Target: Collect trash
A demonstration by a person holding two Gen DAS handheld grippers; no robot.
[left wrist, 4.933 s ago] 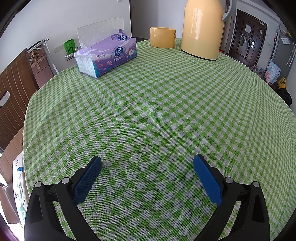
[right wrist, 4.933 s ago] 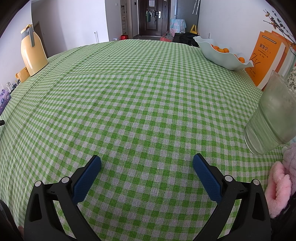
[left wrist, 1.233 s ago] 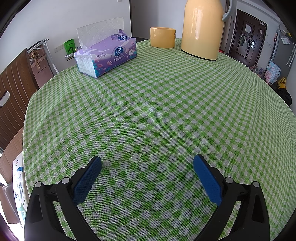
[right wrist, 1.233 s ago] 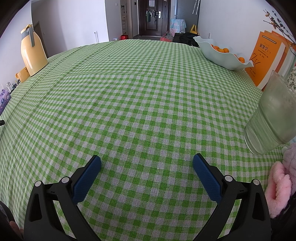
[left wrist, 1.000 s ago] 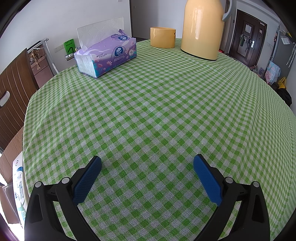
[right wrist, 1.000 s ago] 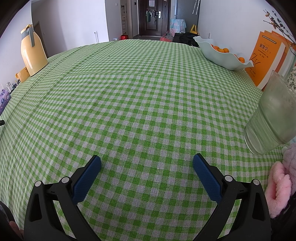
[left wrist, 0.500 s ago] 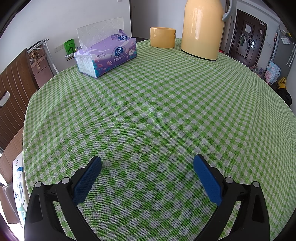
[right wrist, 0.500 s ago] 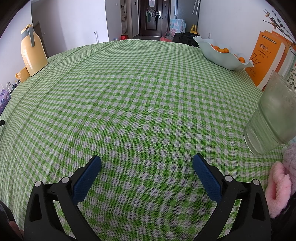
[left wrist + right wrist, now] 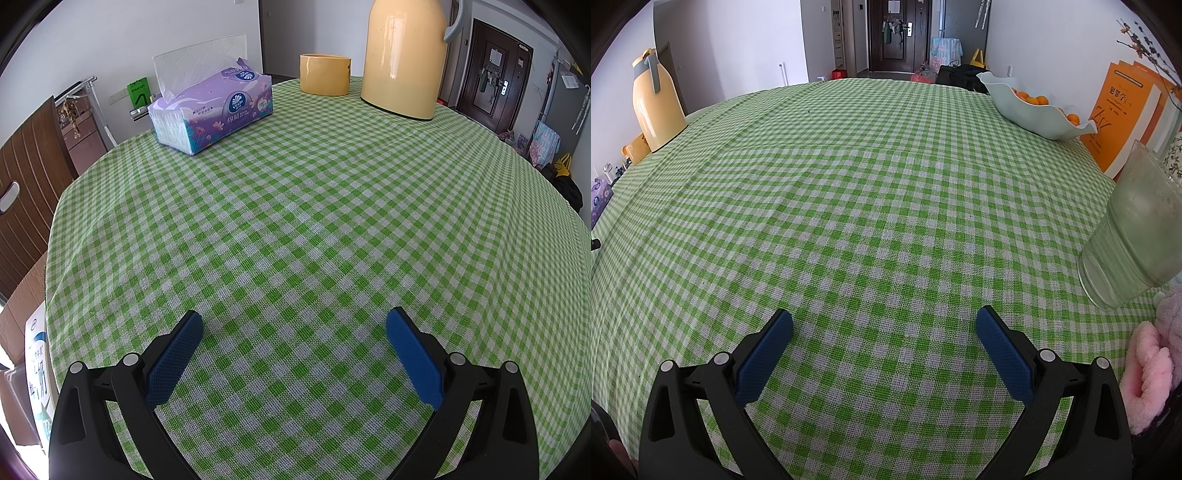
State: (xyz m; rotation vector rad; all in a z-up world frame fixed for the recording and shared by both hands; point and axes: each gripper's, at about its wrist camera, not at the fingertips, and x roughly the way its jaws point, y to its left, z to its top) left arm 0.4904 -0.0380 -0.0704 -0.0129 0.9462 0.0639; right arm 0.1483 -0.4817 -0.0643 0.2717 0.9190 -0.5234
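Note:
No trash shows in either view. My left gripper is open low over the green checked tablecloth, with nothing between its blue pads. My right gripper is also open above the same cloth, its blue pads wide apart and holding nothing. A round table under the cloth fills both views.
A purple tissue pack, a yellow cup and a yellow thermos jug stand at the far side. A glass jar, pink plush, orange books and a fruit bowl sit at the right. A cardboard box lies beyond the left edge.

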